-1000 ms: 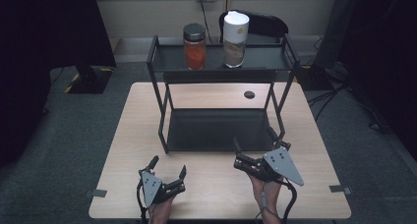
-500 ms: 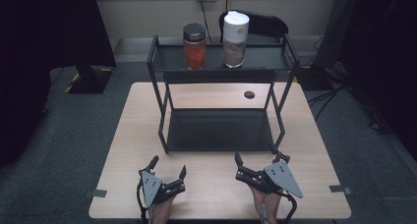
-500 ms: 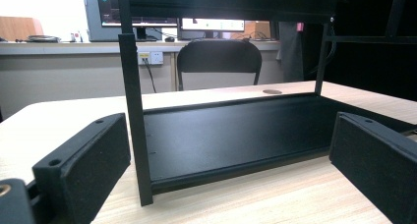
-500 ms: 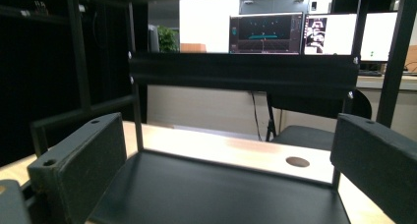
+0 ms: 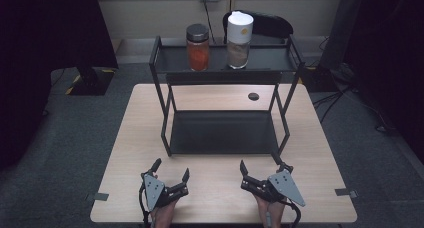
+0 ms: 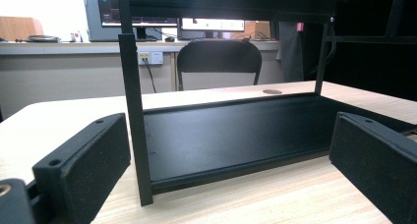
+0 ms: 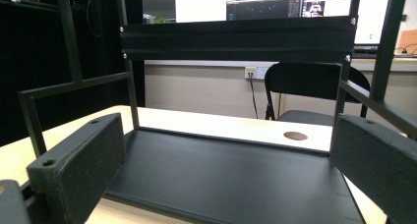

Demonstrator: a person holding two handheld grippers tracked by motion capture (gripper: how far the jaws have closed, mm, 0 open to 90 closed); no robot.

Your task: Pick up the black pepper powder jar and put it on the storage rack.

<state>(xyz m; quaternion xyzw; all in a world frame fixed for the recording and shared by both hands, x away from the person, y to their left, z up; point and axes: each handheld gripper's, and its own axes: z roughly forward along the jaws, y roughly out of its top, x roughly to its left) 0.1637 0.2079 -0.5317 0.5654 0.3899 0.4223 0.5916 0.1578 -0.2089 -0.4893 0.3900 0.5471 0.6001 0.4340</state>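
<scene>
High view: the left gripper point(image 5: 171, 169) rests near the table's front edge with its jaws spread wide and nothing between them, a hand point(image 5: 162, 214) under it at the bottom of the frame. The right gripper point(image 5: 260, 168) sits level with it, well apart to the right, jaws equally wide and empty, its grey three-cornered plate tilted on top. Both point toward the black two-tier rack point(image 5: 222, 133) that stands just beyond them in the middle of the wooden table point(image 5: 135, 138). The rack's lower shelf is bare. On its upper shelf stand a glass jar with orange contents and a dark lid point(image 5: 198, 47) and, just beside it to the right, a taller jar with a white lid point(image 5: 239, 39).

In the left gripper view, the rack's front left post point(image 6: 135, 111) rises between the two pads. In the right gripper view, the lower shelf point(image 7: 221, 180) lies straight ahead between the open pads, with a round hole in the tabletop point(image 7: 295, 135) behind it.
</scene>
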